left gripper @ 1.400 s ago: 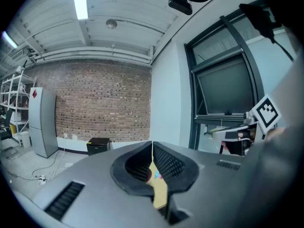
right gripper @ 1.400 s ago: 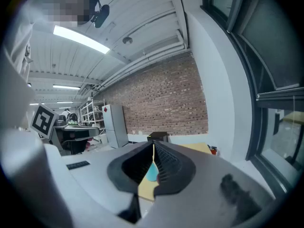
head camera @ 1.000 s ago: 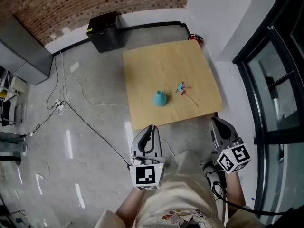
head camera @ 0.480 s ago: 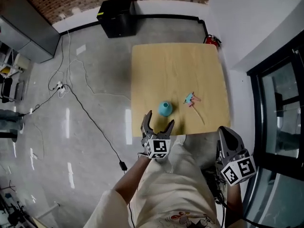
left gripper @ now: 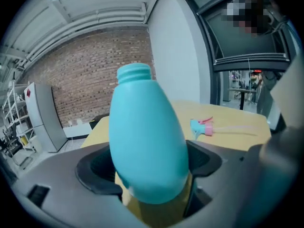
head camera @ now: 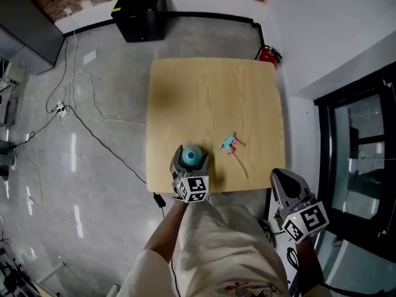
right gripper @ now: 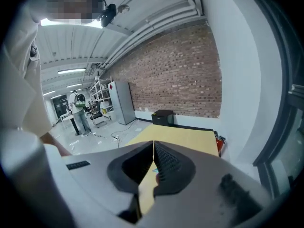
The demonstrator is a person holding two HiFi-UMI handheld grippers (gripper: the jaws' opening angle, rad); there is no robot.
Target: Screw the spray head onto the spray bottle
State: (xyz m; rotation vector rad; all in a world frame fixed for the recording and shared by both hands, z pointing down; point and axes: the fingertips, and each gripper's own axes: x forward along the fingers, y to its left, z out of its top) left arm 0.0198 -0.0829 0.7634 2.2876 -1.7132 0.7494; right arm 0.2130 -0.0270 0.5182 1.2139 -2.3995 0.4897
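Note:
A teal spray bottle (head camera: 191,155) stands upright on the wooden table (head camera: 210,91) near its front left edge, its threaded neck bare. My left gripper (head camera: 190,159) has just been opening its jaws, which now stand open on either side of the bottle (left gripper: 145,146), filling the left gripper view. The pads do not visibly press on it. The teal and pink spray head (head camera: 231,143) lies on its side to the right of the bottle, its thin tube trailing toward the table's front. My right gripper (head camera: 279,176) is shut and empty, off the table's front right corner.
A black box (head camera: 139,5) stands on the floor behind the table, and a red fire extinguisher (head camera: 267,54) at its far right corner. Cables (head camera: 68,110) run over the floor on the left. A dark glass door frame (head camera: 352,135) lines the right side.
My left gripper opened, dropped to the table and came round the bottle. The right gripper stayed shut and shifted a little beside the table's front right corner.

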